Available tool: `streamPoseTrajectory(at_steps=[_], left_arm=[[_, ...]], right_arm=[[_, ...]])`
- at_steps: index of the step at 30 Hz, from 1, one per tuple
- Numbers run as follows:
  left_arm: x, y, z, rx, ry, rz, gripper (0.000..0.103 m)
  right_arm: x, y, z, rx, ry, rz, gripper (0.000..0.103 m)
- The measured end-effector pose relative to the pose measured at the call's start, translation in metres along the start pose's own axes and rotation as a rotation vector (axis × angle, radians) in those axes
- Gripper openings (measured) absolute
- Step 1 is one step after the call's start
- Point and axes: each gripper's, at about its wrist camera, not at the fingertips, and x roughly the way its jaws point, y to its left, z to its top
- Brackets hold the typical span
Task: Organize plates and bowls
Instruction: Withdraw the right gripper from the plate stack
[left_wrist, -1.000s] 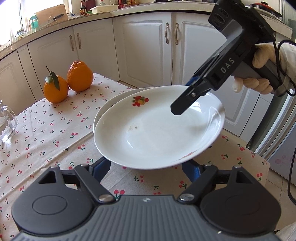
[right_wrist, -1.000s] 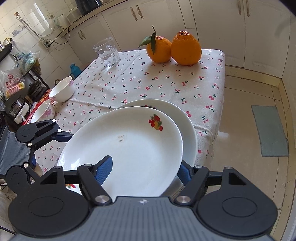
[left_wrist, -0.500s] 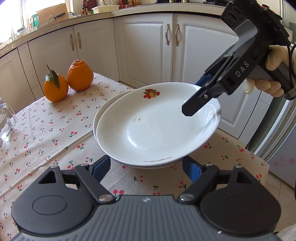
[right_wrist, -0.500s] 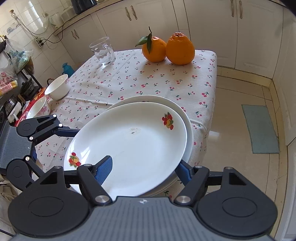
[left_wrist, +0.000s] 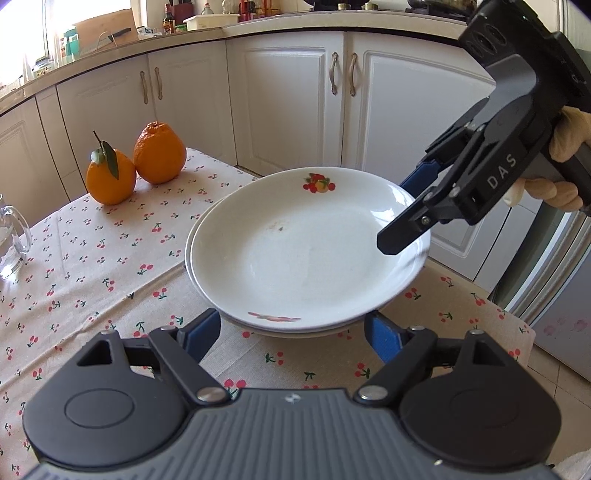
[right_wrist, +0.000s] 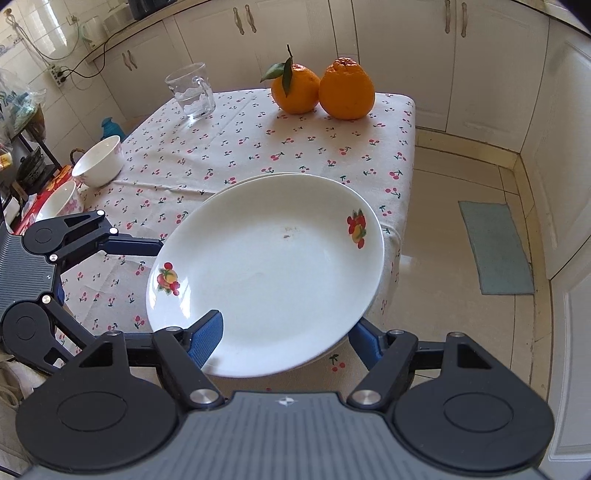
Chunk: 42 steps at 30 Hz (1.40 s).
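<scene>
A white top plate (left_wrist: 303, 258) with fruit motifs lies nested on a second white lower plate (left_wrist: 189, 251) near the table corner. My right gripper (left_wrist: 402, 214) comes in from the right, shut on the top plate's rim. One finger lies over the plate and the blue-padded one goes under it. From the right wrist, this gripper (right_wrist: 284, 334) straddles the top plate (right_wrist: 266, 280), and only a sliver of the lower plate (right_wrist: 258, 176) shows. My left gripper (left_wrist: 291, 336) stands open just short of the stack's near rim, holding nothing. Two white bowls (right_wrist: 98, 160) sit at the table's far left edge.
Two oranges (right_wrist: 321, 92) and a glass mug (right_wrist: 192, 90) stand at the far end of the cherry-print tablecloth (right_wrist: 221, 155). The stack sits close to the table's corner, with floor and a green mat (right_wrist: 495, 247) beyond. White cabinets (left_wrist: 288, 103) line the walls.
My right gripper has carried the top plate from a raised, offset position down and across until it sits centred on the lower plate. The left gripper has stayed where it was.
</scene>
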Motion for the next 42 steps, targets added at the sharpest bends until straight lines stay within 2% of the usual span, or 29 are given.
streamPoseTrajectory(at_steps=[9,11,15,22,29,36,42], left_arm=[[-0.001,-0.001,-0.002,0.001,-0.012,0.002,0.086],[-0.003,-0.001,-0.002,0.002,-0.017,0.009,0.086],[-0.009,-0.001,-0.002,-0.006,-0.030,0.013,0.086],[-0.023,-0.001,-0.004,-0.003,-0.057,0.018,0.091],[-0.047,0.000,-0.009,-0.010,-0.115,0.031,0.098],[-0.074,0.002,-0.024,-0.010,-0.139,0.049,0.099],[-0.102,0.009,-0.044,-0.051,-0.153,0.076,0.099]], right_arm=[[0.000,0.002,-0.005,0.014,0.006,-0.020,0.080],[-0.003,0.005,-0.006,0.011,-0.007,-0.015,0.084],[-0.012,0.014,-0.004,-0.013,-0.046,-0.036,0.103],[-0.017,0.030,-0.006,-0.028,-0.068,-0.051,0.103],[-0.018,0.057,-0.012,-0.078,-0.067,-0.105,0.103],[-0.022,0.093,-0.020,-0.119,-0.114,-0.198,0.103],[-0.024,0.124,-0.031,-0.122,-0.171,-0.240,0.103]])
